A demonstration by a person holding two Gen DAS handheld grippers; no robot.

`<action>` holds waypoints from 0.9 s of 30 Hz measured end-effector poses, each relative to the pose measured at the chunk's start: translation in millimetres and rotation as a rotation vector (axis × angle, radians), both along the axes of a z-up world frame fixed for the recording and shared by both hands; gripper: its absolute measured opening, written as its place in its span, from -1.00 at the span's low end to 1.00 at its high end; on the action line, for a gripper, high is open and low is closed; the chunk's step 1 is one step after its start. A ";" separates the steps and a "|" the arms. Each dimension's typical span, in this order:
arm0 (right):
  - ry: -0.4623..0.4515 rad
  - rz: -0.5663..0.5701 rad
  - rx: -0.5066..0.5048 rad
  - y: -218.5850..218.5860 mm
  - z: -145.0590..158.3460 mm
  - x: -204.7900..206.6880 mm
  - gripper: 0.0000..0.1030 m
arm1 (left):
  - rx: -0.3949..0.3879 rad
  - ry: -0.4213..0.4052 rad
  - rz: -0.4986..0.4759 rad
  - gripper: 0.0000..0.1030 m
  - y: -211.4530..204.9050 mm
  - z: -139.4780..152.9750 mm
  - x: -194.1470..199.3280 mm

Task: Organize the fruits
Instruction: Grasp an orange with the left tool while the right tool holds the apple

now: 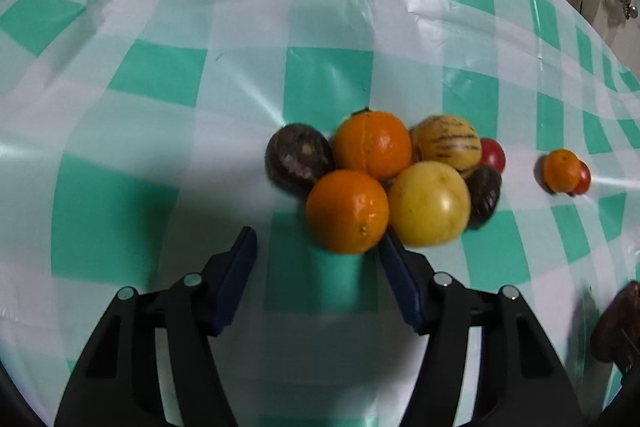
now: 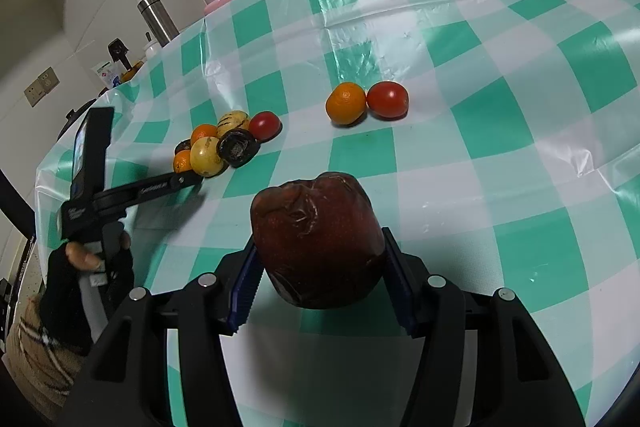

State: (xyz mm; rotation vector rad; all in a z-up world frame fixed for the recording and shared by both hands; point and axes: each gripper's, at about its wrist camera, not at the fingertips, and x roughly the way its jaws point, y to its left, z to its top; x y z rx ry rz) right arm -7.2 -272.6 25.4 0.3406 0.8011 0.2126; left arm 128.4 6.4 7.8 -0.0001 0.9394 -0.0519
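Holding: right tool [image 2: 320, 259] clenched on a dark red wrinkled apple [image 2: 316, 239], lower centre of its view.
Left tool [image 1: 318, 251]: released, nothing between its pads; nearest orange [image 1: 347, 211] just beyond the tips.
Fruit pile [image 1: 384, 179]: centre of the left view, fruits touching.
Stray pair: small orange [image 2: 345, 103] touching a tomato [image 2: 387, 99], apart from the pile.
Worktop [image 2: 500, 187]: green-checked cloth.

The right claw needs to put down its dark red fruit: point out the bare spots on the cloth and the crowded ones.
Bare: the checked cloth right of the orange and tomato pair, and the stretch between that pair and the dark red fruit in the right claw. Crowded: the fruit pile, with the left claw right at it.
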 end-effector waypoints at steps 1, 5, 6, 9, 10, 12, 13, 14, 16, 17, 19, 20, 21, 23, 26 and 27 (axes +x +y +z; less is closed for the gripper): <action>0.000 0.000 0.000 0.0 0.0 0.0 0.08 | -0.005 -0.004 -0.002 0.19 -0.4 -0.1 2.4; 0.000 0.001 0.000 0.1 -0.1 0.1 0.08 | -0.045 -0.022 -0.039 -0.20 -0.8 0.3 5.3; 0.001 0.001 0.001 0.1 -0.3 0.2 0.08 | -0.048 -0.027 -0.055 -0.26 -2.2 0.1 4.5; 0.001 0.000 0.002 -0.3 -0.3 0.0 0.08 | -0.038 -0.063 -0.057 -0.28 -2.8 4.1 -5.6; 0.000 0.000 0.003 -0.3 -0.4 -0.2 0.08 | -0.047 -0.072 -0.059 -0.28 -2.3 5.6 -11.3; 0.000 0.000 0.004 0.0 -0.6 -0.3 0.08 | -0.073 -0.084 -0.053 -0.28 1.3 8.7 -28.5; 0.000 0.001 0.004 0.3 -0.7 -0.4 0.08 | -0.094 -0.090 -0.051 -0.28 4.7 10.5 -39.6; 0.000 0.001 0.004 0.0 -0.6 -0.2 0.08 | -0.106 -0.095 -0.050 -0.28 7.1 12.4 -48.3; 0.001 0.004 0.004 0.5 -0.9 -0.5 0.08 | -0.113 -0.109 -0.042 -0.28 7.9 17.2 -64.1; 0.001 0.004 0.004 0.5 -0.9 -0.5 0.08 | -0.123 -0.118 -0.036 -0.28 10.1 19.6 -73.4; 0.001 0.004 0.006 0.4 -0.7 -0.5 0.08 | -0.135 -0.130 -0.026 -0.28 16.1 26.1 -86.0; 0.001 0.005 0.007 0.5 -0.8 -0.5 0.08 | -0.138 -0.138 -0.018 -0.28 21.3 27.7 -92.4; 0.001 0.006 0.009 0.5 -0.8 -0.6 0.08 | -0.139 -0.142 -0.015 -0.28 23.5 28.8 -95.7; 0.001 0.006 0.010 0.6 -0.9 -0.5 0.08 | -0.131 -0.156 -0.006 -0.28 25.4 33.7 -102.1; 0.002 0.004 0.013 0.3 -0.9 -0.6 0.08 | -0.127 -0.165 0.000 -0.28 28.5 33.9 -112.6; 0.003 0.002 0.014 -0.2 -0.9 -0.2 0.08 | -0.131 -0.165 0.001 -0.28 30.7 33.5 -116.3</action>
